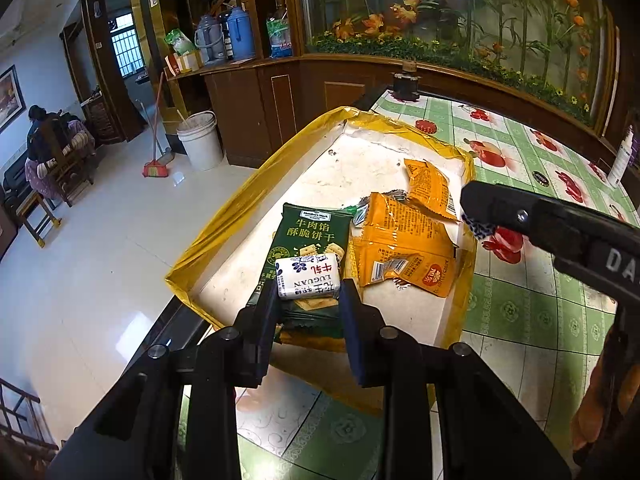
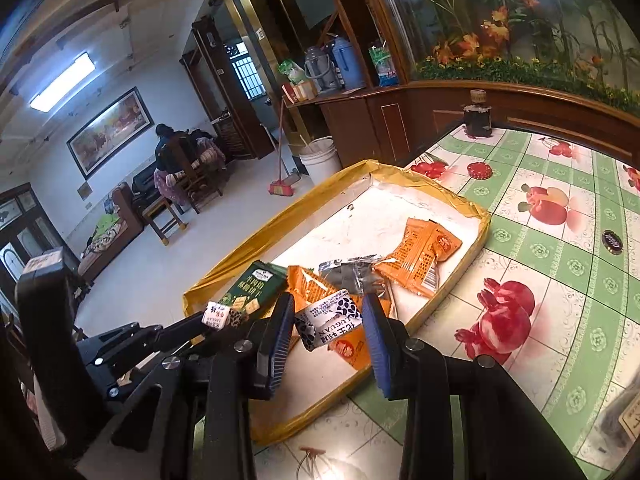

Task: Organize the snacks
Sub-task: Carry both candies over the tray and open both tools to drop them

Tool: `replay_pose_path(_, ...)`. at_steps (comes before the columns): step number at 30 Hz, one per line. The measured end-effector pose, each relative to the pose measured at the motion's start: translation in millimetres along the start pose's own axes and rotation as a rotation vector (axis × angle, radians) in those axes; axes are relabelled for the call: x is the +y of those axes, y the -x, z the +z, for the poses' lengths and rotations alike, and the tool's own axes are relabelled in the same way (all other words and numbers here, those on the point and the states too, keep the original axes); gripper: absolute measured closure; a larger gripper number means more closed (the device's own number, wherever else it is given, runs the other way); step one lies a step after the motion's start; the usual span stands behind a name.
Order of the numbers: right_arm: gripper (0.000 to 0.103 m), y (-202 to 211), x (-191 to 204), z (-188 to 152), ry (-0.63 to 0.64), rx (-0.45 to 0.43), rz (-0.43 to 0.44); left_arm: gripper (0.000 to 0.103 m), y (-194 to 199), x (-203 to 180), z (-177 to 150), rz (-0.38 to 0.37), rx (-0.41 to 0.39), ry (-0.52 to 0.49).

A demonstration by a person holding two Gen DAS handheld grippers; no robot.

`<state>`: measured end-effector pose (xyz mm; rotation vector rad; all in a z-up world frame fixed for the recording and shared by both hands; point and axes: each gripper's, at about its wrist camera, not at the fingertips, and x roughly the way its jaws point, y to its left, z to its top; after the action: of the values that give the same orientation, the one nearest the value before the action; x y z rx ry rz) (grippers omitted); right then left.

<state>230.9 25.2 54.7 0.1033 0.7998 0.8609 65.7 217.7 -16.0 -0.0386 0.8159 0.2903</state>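
Observation:
My left gripper is shut on a small white candy pack with blue print, held just above a green biscuit pack. That pack lies in a shallow tray with a yellow-taped rim. Orange snack packs lie beside it in the tray. In the right wrist view my right gripper is shut on a second white and dark-blue candy pack, hanging over the tray's near end. A silver pack and an orange pack lie beyond it. The right gripper reaches in over the tray's right rim.
The tray sits at the table's left edge on a green checked cloth with fruit print. A dark bottle, a red cap and a dark cap stand on the cloth. Off the table: a white bucket, a broom, a seated person far left.

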Motion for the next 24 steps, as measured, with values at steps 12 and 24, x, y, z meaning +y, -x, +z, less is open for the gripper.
replay_pose_path(12,0.067,-34,-5,17,-0.010,0.003,0.000,0.075,-4,-1,5,0.003,-0.002,-0.007)
replay_pose_path(24,0.067,-47,-8,15,-0.020,0.011,-0.010,0.074,-8,-5,12,0.003,-0.001,-0.011)
